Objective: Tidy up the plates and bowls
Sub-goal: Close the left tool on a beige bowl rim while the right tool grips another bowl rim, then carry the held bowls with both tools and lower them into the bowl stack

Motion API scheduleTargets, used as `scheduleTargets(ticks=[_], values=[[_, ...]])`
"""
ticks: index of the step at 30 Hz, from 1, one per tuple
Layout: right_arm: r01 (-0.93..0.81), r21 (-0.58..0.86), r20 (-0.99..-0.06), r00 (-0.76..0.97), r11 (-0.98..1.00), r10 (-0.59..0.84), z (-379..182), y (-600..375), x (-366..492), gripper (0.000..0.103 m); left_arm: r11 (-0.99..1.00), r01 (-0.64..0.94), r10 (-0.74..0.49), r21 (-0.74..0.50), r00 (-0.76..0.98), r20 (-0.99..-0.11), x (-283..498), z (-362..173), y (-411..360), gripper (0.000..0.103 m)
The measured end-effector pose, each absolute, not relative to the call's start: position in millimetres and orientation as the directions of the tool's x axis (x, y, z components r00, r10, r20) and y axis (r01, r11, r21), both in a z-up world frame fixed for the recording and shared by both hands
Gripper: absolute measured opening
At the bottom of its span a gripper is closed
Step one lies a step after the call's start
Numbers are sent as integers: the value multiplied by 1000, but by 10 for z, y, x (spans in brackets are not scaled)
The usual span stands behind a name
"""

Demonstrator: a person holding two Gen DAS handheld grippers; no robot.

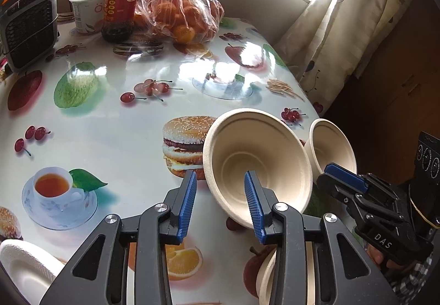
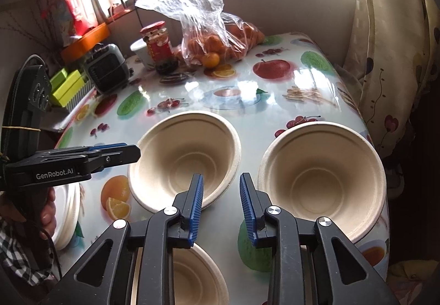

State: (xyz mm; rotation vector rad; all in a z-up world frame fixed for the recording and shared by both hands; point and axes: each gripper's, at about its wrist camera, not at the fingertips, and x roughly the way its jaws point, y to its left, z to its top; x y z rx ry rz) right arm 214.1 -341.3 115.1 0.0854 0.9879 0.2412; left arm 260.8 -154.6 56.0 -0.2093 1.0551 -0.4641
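Note:
Two beige paper bowls stand side by side on the fruit-print table. My left gripper is open and straddles the left rim of the larger-looking bowl: one finger is inside and one outside, and neither pad presses. The same bowl lies left of the second bowl in the right wrist view. My right gripper is open over the gap between them, its left finger overlapping the first bowl's near rim. A third bowl sits under that gripper. White plates are stacked at the near left.
At the back stand a bag of oranges, a red-lidded jar, a white tub and a small grey heater. A curtain hangs past the table's right edge, close to the second bowl.

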Motion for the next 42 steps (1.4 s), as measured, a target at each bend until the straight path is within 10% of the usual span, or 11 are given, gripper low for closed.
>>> scheduleTargets(ticks=[42], values=[[-97,290,-813,500,952,298,1003,-3512,2145,16,889,264,-454,-375,394,-799,2633,486,-1591,21]])
